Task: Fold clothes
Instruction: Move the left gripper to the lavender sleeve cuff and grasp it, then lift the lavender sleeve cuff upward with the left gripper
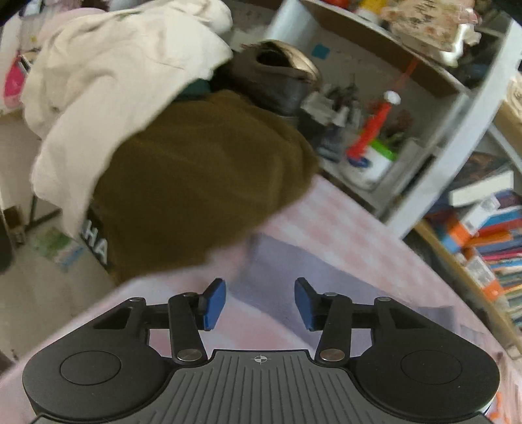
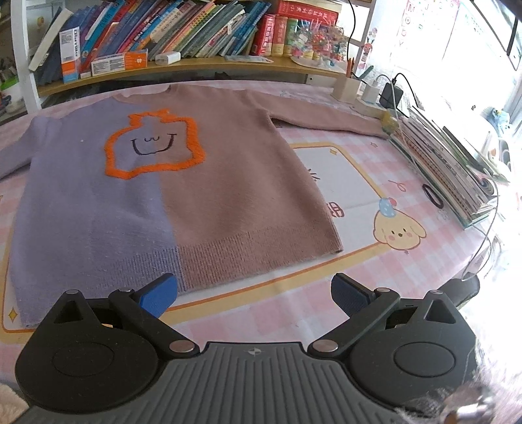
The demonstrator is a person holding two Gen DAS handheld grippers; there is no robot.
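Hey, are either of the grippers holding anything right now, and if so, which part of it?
Nothing is held. The left gripper is open over the table, and the right gripper is open just short of the sweater hem, touching nothing.

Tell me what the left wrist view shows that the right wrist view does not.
Only the left wrist view shows a pile of clothes: a white garment lying over an olive one, a shoe behind them and a cluttered shelf.

Only the right wrist view shows the whole sweater spread flat, half purple and half pink, with an orange outline, plus the row of books.

Both show the pink checked tablecloth and an open, empty tool: left, right.
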